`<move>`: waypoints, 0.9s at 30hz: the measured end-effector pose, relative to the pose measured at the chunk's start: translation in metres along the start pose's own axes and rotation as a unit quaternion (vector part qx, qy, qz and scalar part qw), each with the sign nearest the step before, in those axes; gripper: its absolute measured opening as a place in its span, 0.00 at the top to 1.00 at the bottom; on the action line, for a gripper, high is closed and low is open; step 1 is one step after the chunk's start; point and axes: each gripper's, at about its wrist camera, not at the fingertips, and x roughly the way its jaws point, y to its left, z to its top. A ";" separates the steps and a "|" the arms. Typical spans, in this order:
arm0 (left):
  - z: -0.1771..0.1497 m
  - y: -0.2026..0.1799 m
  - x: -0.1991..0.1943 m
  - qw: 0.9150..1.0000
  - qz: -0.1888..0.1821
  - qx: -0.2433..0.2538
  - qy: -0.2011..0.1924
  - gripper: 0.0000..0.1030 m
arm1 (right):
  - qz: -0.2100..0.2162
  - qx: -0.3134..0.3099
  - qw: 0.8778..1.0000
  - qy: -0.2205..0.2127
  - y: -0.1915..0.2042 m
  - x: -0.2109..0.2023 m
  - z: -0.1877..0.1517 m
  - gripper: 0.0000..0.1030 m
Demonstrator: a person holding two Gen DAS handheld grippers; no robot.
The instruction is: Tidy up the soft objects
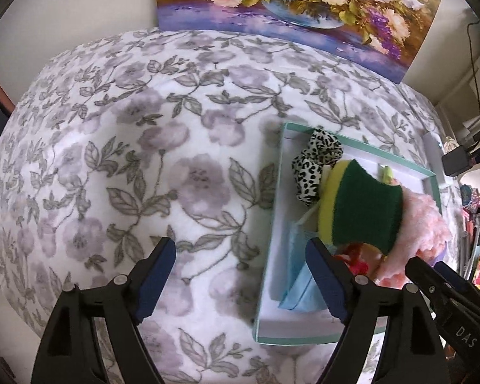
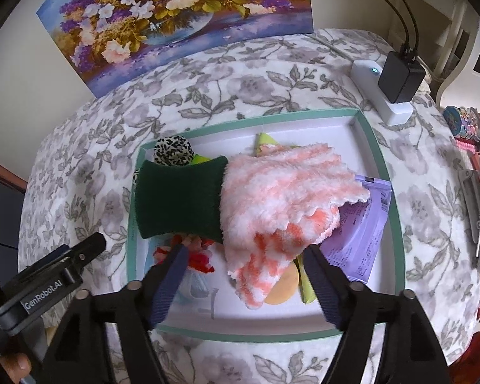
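My left gripper reads "GenRobot.AI". Both it and my right gripper gape wide, empty, above the box holding sponge and towel.

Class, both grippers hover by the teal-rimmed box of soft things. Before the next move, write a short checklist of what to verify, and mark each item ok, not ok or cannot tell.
1. Left gripper empty, fingers apart: ok.
2. Right gripper empty, fingers apart over the pink fluffy cloth: ok.
3. Green sponge inside the box: ok.
4. Leopard-print scrunchie inside the box: ok.
5. Nothing soft left out on the floral blanket: ok in the part these views show; cannot tell beyond.
6. Items lie neatly, not heaped: not ok, the cloth and sponge overlap other things.
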 end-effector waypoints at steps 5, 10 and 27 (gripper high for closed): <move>-0.001 0.002 0.001 1.000 0.005 0.001 -0.003 0.06 | -0.003 0.004 1.000 0.001 -0.003 0.002 -0.001 0.03; -0.005 0.004 0.001 0.999 0.033 0.008 -0.010 0.02 | -0.004 0.003 1.000 0.000 -0.001 0.004 -0.005 0.00; -0.030 0.020 -0.022 0.999 0.040 0.004 -0.021 0.02 | -0.012 -0.015 1.000 -0.011 0.011 -0.008 -0.033 0.00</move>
